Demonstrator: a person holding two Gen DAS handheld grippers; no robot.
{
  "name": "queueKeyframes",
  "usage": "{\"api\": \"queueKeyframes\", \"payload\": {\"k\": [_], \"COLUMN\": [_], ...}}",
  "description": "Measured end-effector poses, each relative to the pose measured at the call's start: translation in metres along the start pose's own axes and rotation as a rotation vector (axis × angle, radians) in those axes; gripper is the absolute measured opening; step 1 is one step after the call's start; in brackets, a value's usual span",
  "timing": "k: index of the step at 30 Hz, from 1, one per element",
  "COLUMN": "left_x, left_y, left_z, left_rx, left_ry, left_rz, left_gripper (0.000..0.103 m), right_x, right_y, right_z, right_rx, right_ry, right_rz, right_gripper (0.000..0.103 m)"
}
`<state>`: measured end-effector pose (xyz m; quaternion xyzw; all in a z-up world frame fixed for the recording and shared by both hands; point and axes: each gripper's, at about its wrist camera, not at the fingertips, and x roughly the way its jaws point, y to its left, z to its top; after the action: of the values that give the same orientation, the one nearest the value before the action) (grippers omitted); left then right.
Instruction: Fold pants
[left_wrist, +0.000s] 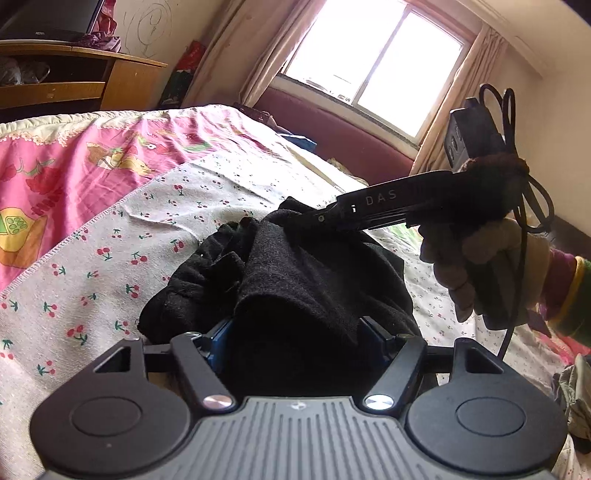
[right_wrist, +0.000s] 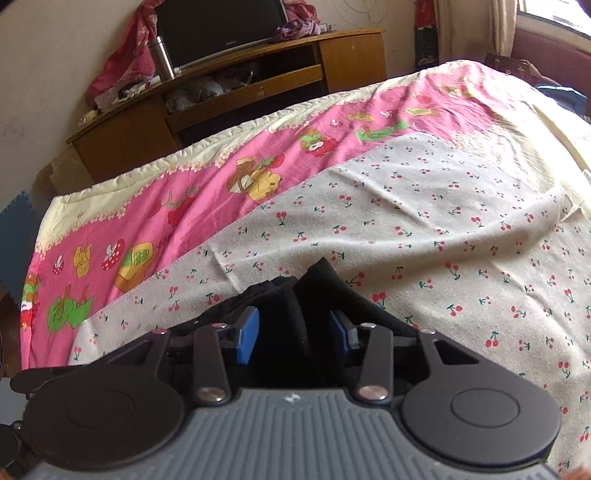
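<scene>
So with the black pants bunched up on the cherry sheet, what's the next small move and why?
Probably close the right gripper on the fold of the black pants between its jaws, then lift. The pads stand apart on either side of the cloth, and the pants still lie crumpled on the cherry-print sheet.

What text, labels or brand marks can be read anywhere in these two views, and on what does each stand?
"DAS": pale letters on the side of the right gripper, seen in the left wrist view.
Small mark on the television bezel: too blurred to read.
Pink lettering on the cartoon bedsheet: not legible.
</scene>
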<state>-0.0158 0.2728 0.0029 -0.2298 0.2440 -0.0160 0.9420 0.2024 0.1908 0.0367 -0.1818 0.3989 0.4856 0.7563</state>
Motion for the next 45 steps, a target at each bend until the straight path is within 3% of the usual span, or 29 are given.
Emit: {"api": "queueKeyframes", "payload": {"k": [1, 2, 4, 7, 11, 14, 17, 21, 23, 25, 26, 28, 29, 32, 34, 37, 39, 41, 43, 45], "left_x": [0.001, 0.002, 0.001, -0.012, -0.032, -0.048, -0.045, -0.027, -0.021, -0.013, -0.01, -0.015, -0.02, -0.04, -0.053, -0.066, -0.065, -0.05, -0.036, -0.023], "left_y": [-0.001, -0.001, 0.002, 0.011, 0.017, 0.024, 0.027, 0.042, 0.044, 0.047, 0.054, 0.065, 0.067, 0.063, 0.059, 0.045, 0.033, 0.023, 0.015, 0.008], "left_z": [-0.001, -0.001, 0.003, 0.013, 0.016, 0.015, 0.011, 0.013, 0.018, 0.019, 0.019, 0.017, 0.017, 0.017, 0.02, 0.031, 0.038, 0.044, 0.047, 0.045], "left_rx": [0.01, 0.013, -0.003, -0.091, -0.11, -0.134, -0.111, -0.163, -0.125, -0.098, -0.113, -0.142, -0.142, -0.087, -0.044, 0.037, 0.105, 0.156, 0.206, 0.268], "left_ry": [-0.002, -0.006, -0.012, -0.06, -0.102, -0.148, -0.12, -0.113, -0.132, -0.102, -0.072, -0.059, -0.053, -0.065, -0.099, -0.167, -0.192, -0.177, -0.156, -0.125], "left_rz": [0.008, 0.019, 0.019, -0.027, -0.026, -0.039, 0.006, 0.012, 0.045, 0.072, 0.07, 0.055, 0.052, 0.097, 0.136, 0.187, 0.175, 0.162, 0.152, 0.145], "left_gripper": [0.083, 0.081, 0.048, 0.04, 0.035, 0.035, 0.035, 0.035, 0.037, 0.042, 0.044, 0.056, 0.06, 0.063, 0.063, 0.063, 0.063, 0.063, 0.063, 0.063], "right_x": [0.005, 0.013, 0.016, -0.002, -0.02, -0.024, -0.02, 0.008, 0.024, 0.045, 0.05, 0.051, 0.045, 0.006, -0.023, -0.051, -0.044, -0.018, 0.005, 0.001], "right_y": [0.001, 0.002, -0.002, 0.006, 0.013, 0.015, 0.021, 0.013, 0.007, 0.006, 0.001, -0.022, -0.032, -0.044, -0.044, -0.015, 0.015, 0.034, 0.032, 0.016], "right_z": [0.001, 0.002, 0.006, 0.012, 0.021, 0.024, 0.02, 0.015, 0.013, 0.011, 0.01, 0.008, 0.008, 0.005, 0.0, -0.007, -0.006, -0.004, -0.005, -0.009], "right_rx": [-0.018, -0.031, 0.018, 0.01, 0.032, 0.083, 0.098, 0.123, 0.151, 0.113, 0.111, 0.236, 0.299, 0.334, 0.364, 0.286, 0.147, 0.058, 0.082, 0.163], "right_ry": [0.025, 0.066, 0.095, 0.029, -0.044, -0.098, -0.133, -0.107, -0.107, -0.087, -0.082, -0.087, -0.107, -0.209, -0.291, -0.372, -0.348, -0.262, -0.2, -0.221], "right_rz": [-0.014, -0.036, -0.04, -0.045, -0.009, 0.033, 0.066, -0.001, -0.011, -0.033, -0.035, 0.009, -0.002, -0.129, -0.113, -0.065, 0.008, -0.013, -0.052, -0.006], "right_gripper": [0.032, 0.004, 0.005, 0.005, 0.004, 0.005, 0.005, 0.005, 0.007, 0.009, 0.018, 0.024, 0.023, 0.023, 0.023, 0.025, 0.022, 0.02, 0.021, 0.02]}}
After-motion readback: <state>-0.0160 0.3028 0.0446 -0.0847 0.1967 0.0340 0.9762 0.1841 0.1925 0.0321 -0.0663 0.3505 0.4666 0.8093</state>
